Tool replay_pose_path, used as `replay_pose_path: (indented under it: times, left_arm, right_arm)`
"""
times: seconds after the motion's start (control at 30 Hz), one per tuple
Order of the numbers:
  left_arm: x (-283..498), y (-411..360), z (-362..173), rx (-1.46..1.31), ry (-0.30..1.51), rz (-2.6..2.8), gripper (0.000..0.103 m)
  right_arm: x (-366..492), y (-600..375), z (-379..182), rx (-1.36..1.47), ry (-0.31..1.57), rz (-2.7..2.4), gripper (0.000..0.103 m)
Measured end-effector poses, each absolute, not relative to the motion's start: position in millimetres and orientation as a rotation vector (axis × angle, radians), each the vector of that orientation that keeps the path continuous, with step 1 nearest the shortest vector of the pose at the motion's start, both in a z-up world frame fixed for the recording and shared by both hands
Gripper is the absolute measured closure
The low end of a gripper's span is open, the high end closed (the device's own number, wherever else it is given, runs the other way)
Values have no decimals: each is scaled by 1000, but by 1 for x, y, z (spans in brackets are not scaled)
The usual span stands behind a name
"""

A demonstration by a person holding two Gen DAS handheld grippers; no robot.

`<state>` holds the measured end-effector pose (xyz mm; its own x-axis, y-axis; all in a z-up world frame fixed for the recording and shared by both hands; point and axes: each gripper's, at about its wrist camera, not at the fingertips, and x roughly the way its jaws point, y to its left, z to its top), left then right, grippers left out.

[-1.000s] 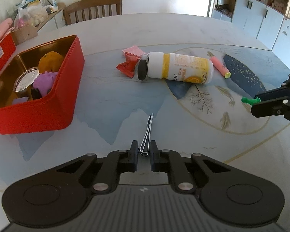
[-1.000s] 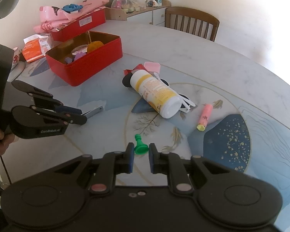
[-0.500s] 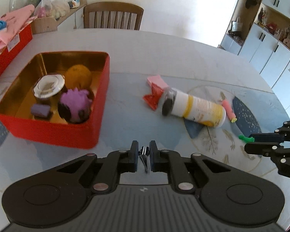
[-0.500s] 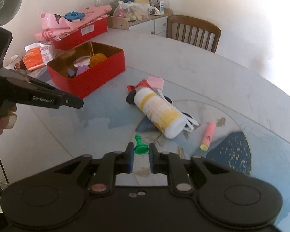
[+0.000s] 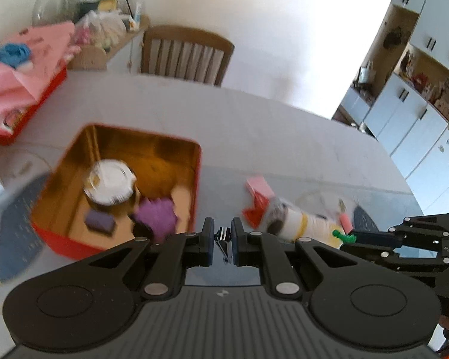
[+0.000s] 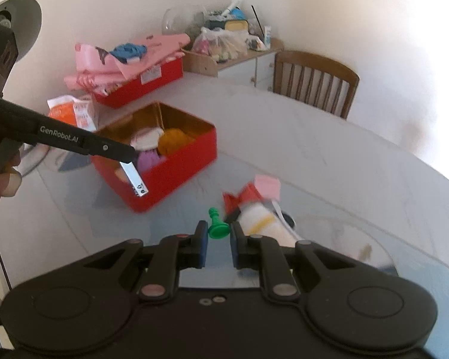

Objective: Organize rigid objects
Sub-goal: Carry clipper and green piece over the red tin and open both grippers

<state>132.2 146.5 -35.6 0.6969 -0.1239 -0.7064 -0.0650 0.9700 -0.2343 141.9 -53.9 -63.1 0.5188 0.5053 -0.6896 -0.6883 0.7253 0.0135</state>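
My left gripper [image 5: 223, 239] is shut on metal tweezers [image 5: 223, 237], held in the air near the right front of the open red tin [image 5: 196, 176]. In the right wrist view the tweezers [image 6: 133, 178] hang down from the left gripper [image 6: 128, 157] over the tin's [image 6: 179, 176] near wall. The tin holds a white lid, a purple toy, an orange ball and a small purple block. My right gripper [image 6: 217, 233] is shut on a green chess pawn [image 6: 217, 226], above the table to the right of the tin; the pawn [image 5: 342, 236] also shows in the left wrist view.
A white and yellow bottle [image 6: 263, 224] lies on the table with red and pink packets [image 6: 254, 193] by its cap. A pink marker [image 5: 345, 221] lies beyond it. A second red box [image 6: 140, 80] with pink cloth stands at the back left. A wooden chair [image 6: 314, 83] is behind the table.
Both grippers have risen and moved left toward the red tin, carrying the tweezers and the pawn. The tweezers now hang over the tin's near wall.
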Motion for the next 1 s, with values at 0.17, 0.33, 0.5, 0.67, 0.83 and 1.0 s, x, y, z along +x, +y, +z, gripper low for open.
replay_pose_path:
  times: [0.17,0.33,0.5,0.67,0.83,1.0]
  left_arm:
    - [139,173,-20,-216,734,14,92]
    - [151,205,-19,-207,710,60,92]
    - [162,235,-28,-226,715,105,92]
    - [171,265,-39,-265,727,144,92]
    - [184,283,-49,-282,727,158,92]
    - [195,288,-58,-271,714,158,92]
  right_arm:
    - [153,-17,-52,-304,685,756,89]
    - [163,24,-50,-331,669,791,89]
    - [176,61,-56,-323,704,815,89]
    - [182,99,-67,-380,725,823,89]
    - [192,126,-81,-427,754,808,89]
    - [204,147,-95,-446,807,803,89]
